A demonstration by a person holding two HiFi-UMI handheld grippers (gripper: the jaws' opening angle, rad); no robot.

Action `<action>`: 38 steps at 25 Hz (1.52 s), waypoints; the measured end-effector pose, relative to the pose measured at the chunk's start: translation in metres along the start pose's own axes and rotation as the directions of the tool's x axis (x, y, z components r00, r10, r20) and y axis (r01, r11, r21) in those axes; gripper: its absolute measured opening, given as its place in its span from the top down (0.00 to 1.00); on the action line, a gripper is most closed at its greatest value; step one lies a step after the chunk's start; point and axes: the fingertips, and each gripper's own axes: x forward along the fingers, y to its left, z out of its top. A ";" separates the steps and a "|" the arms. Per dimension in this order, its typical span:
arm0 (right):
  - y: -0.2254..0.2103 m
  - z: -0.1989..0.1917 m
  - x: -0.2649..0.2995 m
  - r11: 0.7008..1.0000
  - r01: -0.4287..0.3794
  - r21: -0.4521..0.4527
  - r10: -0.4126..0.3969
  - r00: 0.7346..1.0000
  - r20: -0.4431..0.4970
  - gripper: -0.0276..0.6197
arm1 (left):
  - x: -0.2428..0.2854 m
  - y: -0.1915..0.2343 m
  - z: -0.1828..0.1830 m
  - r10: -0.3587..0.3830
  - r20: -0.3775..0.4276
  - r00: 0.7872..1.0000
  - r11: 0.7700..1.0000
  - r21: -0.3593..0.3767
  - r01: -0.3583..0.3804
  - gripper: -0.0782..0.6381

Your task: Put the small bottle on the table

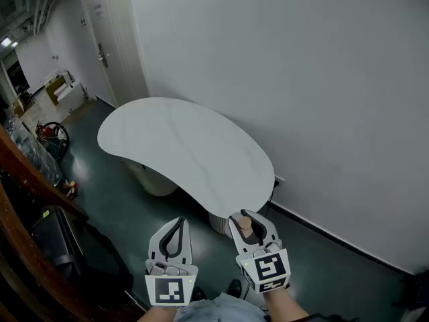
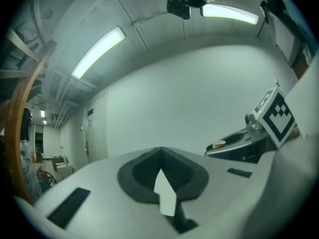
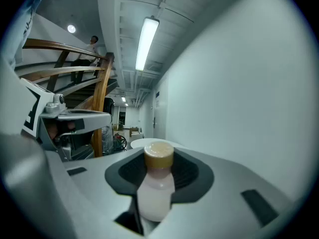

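A small bottle [image 1: 245, 222] with a pale pinkish body and a tan cap stands upright between the jaws of my right gripper [image 1: 247, 217], which is shut on it. In the right gripper view the bottle [image 3: 155, 185] fills the middle, clamped between the dark pads. The gripper hangs over the floor just short of the near end of the white bean-shaped table [image 1: 181, 146]. My left gripper [image 1: 178, 221] is beside it to the left, its jaws shut with nothing in them. In the left gripper view only that gripper [image 2: 162, 176] and the bare wall show.
A white wall runs along the table's far side. A wooden stair rail [image 1: 27, 173] and a black bag [image 1: 64, 240] stand at the left. The floor [image 1: 107, 180] is dark green. A door [image 1: 110, 45] and boxes lie far down the corridor.
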 end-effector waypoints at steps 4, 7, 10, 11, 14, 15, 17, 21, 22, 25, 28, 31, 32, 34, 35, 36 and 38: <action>-0.007 0.000 0.000 1.000 -0.008 -0.004 0.008 1.000 0.002 0.77 | 0.006 -0.005 0.000 0.000 -0.001 1.000 1.000 0.006 0.000 0.89; -0.012 0.000 -0.001 1.000 -0.014 0.003 0.014 1.000 0.008 0.77 | 0.010 -0.011 -0.001 0.002 -0.002 1.000 1.000 0.013 -0.002 0.89; -0.021 -0.002 -0.001 1.000 -0.019 0.009 0.019 1.000 0.013 0.77 | 0.016 -0.018 -0.002 0.010 -0.007 1.000 1.000 0.018 -0.010 0.89; -0.025 -0.003 0.000 1.000 -0.024 0.008 0.024 1.000 0.014 0.77 | 0.018 -0.020 -0.002 0.016 -0.005 1.000 1.000 0.012 -0.016 0.89; -0.032 -0.006 0.001 0.999 -0.047 0.005 0.047 0.999 0.008 0.77 | 0.022 -0.026 -0.004 0.033 -0.003 0.999 0.999 0.009 -0.033 0.89; -0.034 -0.007 0.001 0.998 -0.056 0.000 0.056 0.998 0.004 0.77 | 0.023 -0.028 -0.005 0.040 -0.010 0.999 0.999 0.009 -0.040 0.89; -0.040 -0.008 0.003 0.998 -0.068 -0.007 0.068 0.998 -0.004 0.77 | 0.025 -0.029 -0.009 0.056 -0.025 0.998 0.998 -0.005 -0.057 0.89; -0.045 -0.014 0.012 0.997 -0.077 0.005 0.077 0.997 -0.017 0.77 | 0.033 -0.034 0.000 -0.024 0.003 1.000 0.965 0.263 0.022 0.89; -0.045 -0.015 0.015 0.997 -0.081 0.004 0.081 0.997 -0.021 0.77 | 0.037 -0.034 0.003 -0.056 0.012 0.998 0.935 0.351 0.048 0.89; -0.050 -0.019 0.029 0.996 -0.084 0.006 0.084 0.996 -0.035 0.77 | 0.051 -0.027 -0.004 -0.059 0.004 0.998 0.936 0.348 0.054 0.89; -0.057 -0.023 0.046 0.997 -0.077 0.013 0.078 0.996 -0.044 0.77 | 0.067 -0.013 -0.023 0.003 -0.031 1.000 0.990 0.139 0.002 0.89; -0.062 -0.022 0.070 0.998 -0.067 0.014 0.068 0.997 -0.040 0.77 | 0.089 0.002 -0.033 0.028 -0.043 0.999 0.999 0.025 -0.027 0.89; -0.063 -0.021 0.079 0.998 -0.066 0.012 0.067 0.997 -0.040 0.77 | 0.098 0.007 -0.031 0.017 -0.030 0.999 0.999 0.053 -0.015 0.89; -0.066 -0.019 0.098 0.998 -0.063 0.011 0.063 0.997 -0.042 0.77 | 0.118 0.017 -0.024 -0.026 0.008 1.000 0.987 0.160 0.025 0.89; -0.068 -0.017 0.107 0.998 -0.058 0.013 0.059 0.997 -0.041 0.77 | 0.127 0.022 -0.021 -0.046 0.021 0.999 0.979 0.201 0.041 0.89; -0.070 -0.014 0.116 0.998 -0.053 0.015 0.054 0.998 -0.040 0.77 | 0.135 0.028 -0.020 -0.056 0.026 0.998 0.977 0.208 0.050 0.89; -0.073 -0.008 0.132 0.999 -0.039 0.014 0.040 0.999 -0.033 0.77 | 0.149 0.037 -0.021 -0.072 0.027 0.997 0.977 0.202 0.066 0.89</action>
